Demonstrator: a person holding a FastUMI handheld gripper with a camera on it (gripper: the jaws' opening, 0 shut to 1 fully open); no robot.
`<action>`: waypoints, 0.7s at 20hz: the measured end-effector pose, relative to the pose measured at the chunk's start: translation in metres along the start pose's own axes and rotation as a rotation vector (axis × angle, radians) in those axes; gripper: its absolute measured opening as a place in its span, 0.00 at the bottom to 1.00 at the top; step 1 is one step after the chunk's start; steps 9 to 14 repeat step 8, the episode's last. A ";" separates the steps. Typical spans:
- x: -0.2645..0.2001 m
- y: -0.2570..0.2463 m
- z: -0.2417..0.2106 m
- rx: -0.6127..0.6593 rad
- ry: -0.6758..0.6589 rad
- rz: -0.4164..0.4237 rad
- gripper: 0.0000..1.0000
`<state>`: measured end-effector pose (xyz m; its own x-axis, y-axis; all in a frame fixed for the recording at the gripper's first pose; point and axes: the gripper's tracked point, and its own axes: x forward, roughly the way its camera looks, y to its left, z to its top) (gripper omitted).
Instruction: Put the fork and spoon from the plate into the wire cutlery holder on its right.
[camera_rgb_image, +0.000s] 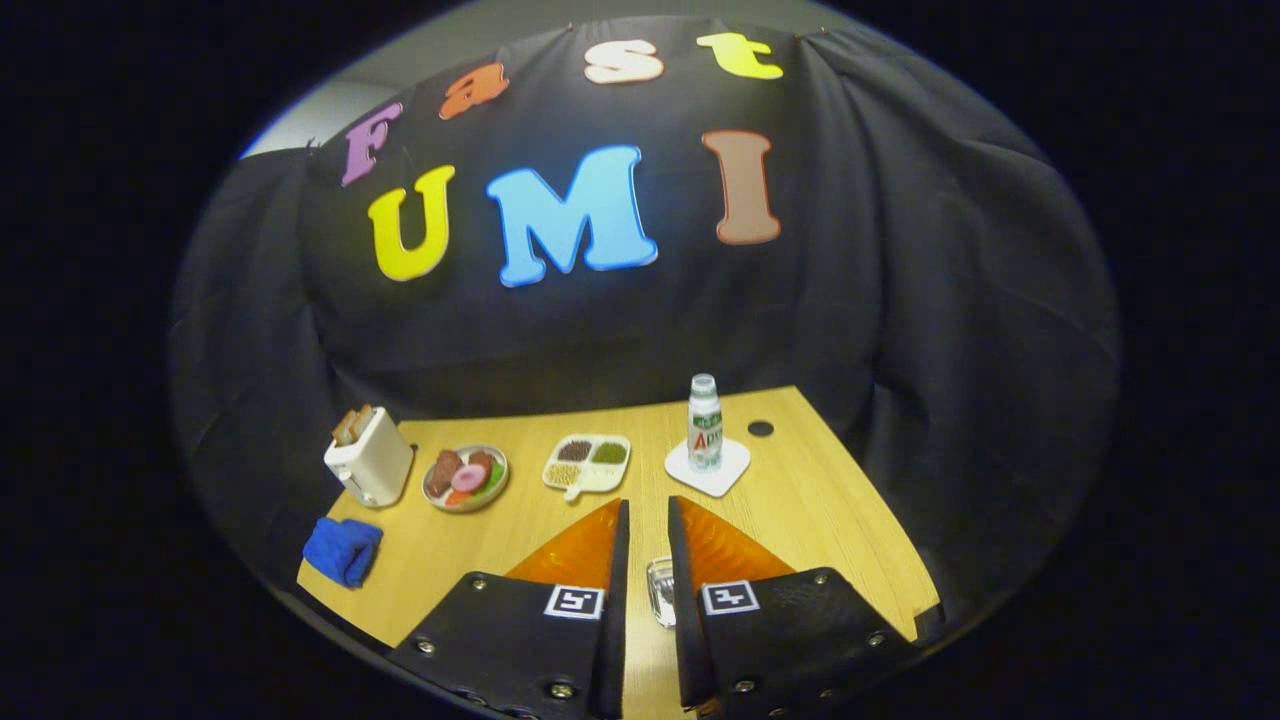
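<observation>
My gripper (648, 505) hangs above the near part of a wooden table (800, 500), its fingers close together with a narrow gap between them. Through that gap, low between the fingers, I see a small clear glass object (660, 590) on the table; neither finger visibly presses on it. Beyond the fingers to the left lies a round plate (497, 487) carrying toy food pieces in brown, pink, red and green. A cream divided dish (587, 485) with grain-like fillings sits just ahead of the fingertips.
A white toaster (370, 458) with bread slices stands at the far left, a folded blue cloth (343, 549) in front of it. A small bottle (705, 423) stands upright on a white coaster (735, 470) ahead to the right, near a dark hole (760, 428).
</observation>
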<state>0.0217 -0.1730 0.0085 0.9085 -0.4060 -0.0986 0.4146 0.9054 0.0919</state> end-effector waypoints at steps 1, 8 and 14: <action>-0.005 0.002 0.018 0.004 -0.064 0.002 0.21; -0.053 0.002 0.108 -0.037 -0.375 -0.034 0.21; -0.053 0.002 0.108 -0.037 -0.375 -0.034 0.21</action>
